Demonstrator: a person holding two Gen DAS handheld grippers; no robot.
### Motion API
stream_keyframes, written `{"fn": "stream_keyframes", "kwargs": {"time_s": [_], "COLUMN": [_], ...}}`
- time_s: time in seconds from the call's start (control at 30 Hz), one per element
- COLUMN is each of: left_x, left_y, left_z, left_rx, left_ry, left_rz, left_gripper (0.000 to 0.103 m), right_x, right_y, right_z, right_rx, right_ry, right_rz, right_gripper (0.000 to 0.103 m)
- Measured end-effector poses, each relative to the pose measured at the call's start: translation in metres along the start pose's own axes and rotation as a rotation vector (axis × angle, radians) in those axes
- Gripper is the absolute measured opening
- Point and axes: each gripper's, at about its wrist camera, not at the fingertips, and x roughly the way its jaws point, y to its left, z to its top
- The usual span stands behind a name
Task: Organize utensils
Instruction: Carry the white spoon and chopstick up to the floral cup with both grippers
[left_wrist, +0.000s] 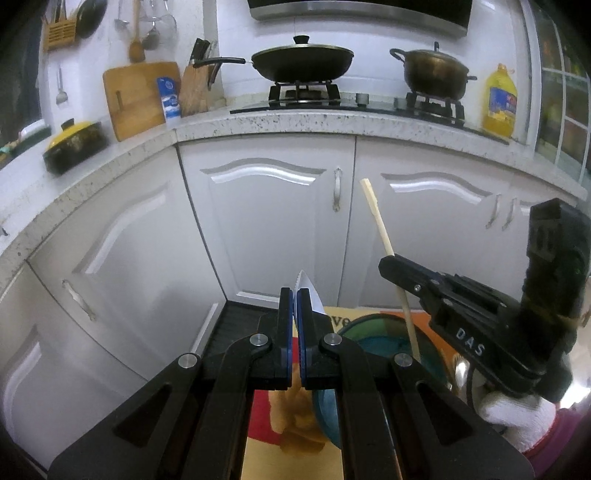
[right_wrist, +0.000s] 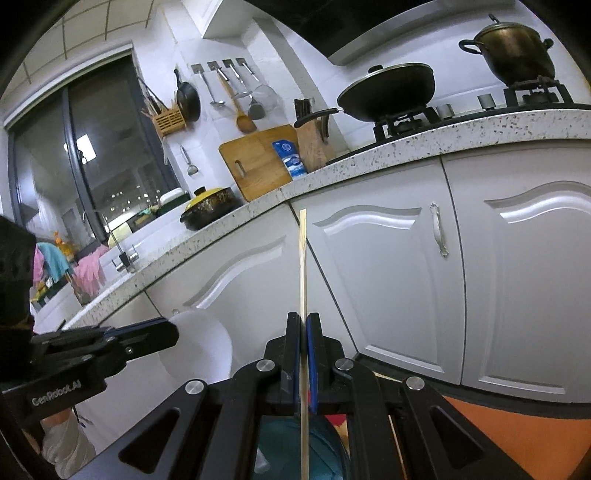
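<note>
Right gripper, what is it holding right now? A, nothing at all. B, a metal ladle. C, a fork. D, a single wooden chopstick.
D: the right gripper is shut on a thin pale wooden chopstick that runs up between its pads, and the left wrist view shows the same stick rising from that gripper.

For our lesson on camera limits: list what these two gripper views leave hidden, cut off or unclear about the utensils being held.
- White utensil in the left gripper: left view, fingers hide all but its tip; right view, blurred white shape.
- Chopstick in the right gripper: right view, lower end cut off by the frame edge.
- Teal bowl: contents hidden by both grippers.
</note>
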Motion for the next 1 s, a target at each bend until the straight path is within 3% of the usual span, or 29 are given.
{"fn": "stream_keyframes", "kwargs": {"time_s": [0.4,0.7,1.0], "left_x": [0.003,0.0,0.005], "left_y": [-0.005,-0.009,-0.01], "left_z": [-0.008,-0.009,-0.01], "left_rx": [0.004,0.003,-0.003], "left_ry": [0.021,0.021,0.038], "left_rz": [0.01,0.015,0.008], "left_gripper": [0.001,0.001,0.001], "right_x": [-0.035,-0.04,-0.031], "right_y": [0.006,0.011,0.011], "right_z": [-0.01,0.015,-0.023], "right_rx": [-0.053,-0.058,-0.11], "right_ry": [0.008,-0.115,-0.025], "right_rz": [-0.004,-0.032,-0.086], "right_gripper": [0.004,0.004,0.004]}}
